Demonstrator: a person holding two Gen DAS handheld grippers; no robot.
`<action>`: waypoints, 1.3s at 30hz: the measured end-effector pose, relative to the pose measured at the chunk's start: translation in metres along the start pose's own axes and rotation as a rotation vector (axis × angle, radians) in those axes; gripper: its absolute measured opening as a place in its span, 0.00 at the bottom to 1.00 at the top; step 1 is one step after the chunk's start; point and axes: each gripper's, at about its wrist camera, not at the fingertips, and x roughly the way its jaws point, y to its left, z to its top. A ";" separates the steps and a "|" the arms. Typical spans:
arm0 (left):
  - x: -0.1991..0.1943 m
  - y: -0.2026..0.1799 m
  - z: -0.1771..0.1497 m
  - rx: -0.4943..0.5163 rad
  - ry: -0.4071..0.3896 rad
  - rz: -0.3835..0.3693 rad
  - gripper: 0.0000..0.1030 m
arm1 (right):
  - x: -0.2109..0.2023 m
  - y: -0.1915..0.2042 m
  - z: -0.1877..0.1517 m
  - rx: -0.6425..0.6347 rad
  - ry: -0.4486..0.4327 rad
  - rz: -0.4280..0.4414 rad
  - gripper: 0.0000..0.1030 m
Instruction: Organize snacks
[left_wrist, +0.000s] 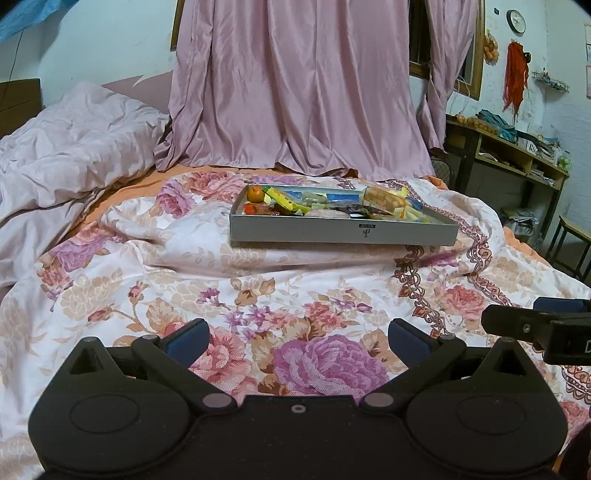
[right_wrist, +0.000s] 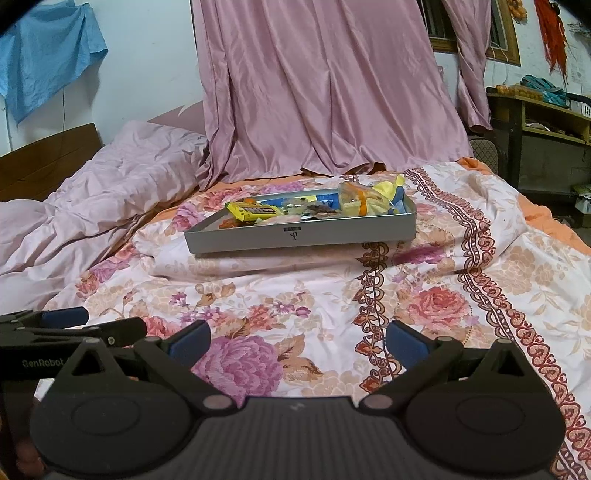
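**Grey snack box perched on soft bedding as two grippers wait nearby**

Grey and shallow, the cardboard box (left_wrist: 343, 232) holding the snacks sits on a raised fold of the floral quilt (left_wrist: 221, 295) near the far side of the bed, just in front of the pink curtain (left_wrist: 295, 81). Inside lie a small orange fruit (left_wrist: 255, 193) at the left end, a yellow wrapped bar (right_wrist: 253, 211), a clear bag of pale biscuits (left_wrist: 384, 199) at the right end and several smaller packets heaped between them. The left gripper (left_wrist: 297, 338) hangs low over the quilt, well apart from the box, its blue-padded jaws spread wide and empty. The right gripper (right_wrist: 297, 339) is beside it, likewise spread wide with nothing between the pads.

The chief hazard appears to be the footing. The box rests on a soft hump of bedding and not on a flat surface, so a push on one wall or a lift from one end could tip it and slide the packets out. The round fruit would probably roll first. Thin, glossy wrappers may slip between the pads or crumple, and a pinch into the heap could drag a neighbouring packet along. The biscuit bag stands above the rim at the right end, where a passing finger could catch it. With both tools side by side, the pair could also collide on a shared reach
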 end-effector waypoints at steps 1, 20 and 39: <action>0.000 0.000 0.000 0.000 0.000 0.000 0.99 | 0.000 0.000 0.000 0.000 0.000 0.000 1.00; -0.001 -0.002 0.000 -0.001 -0.001 -0.004 1.00 | 0.000 -0.002 0.000 0.007 0.000 -0.005 1.00; -0.008 0.007 0.001 -0.128 -0.043 -0.086 1.00 | 0.000 -0.003 0.000 0.007 0.002 -0.004 1.00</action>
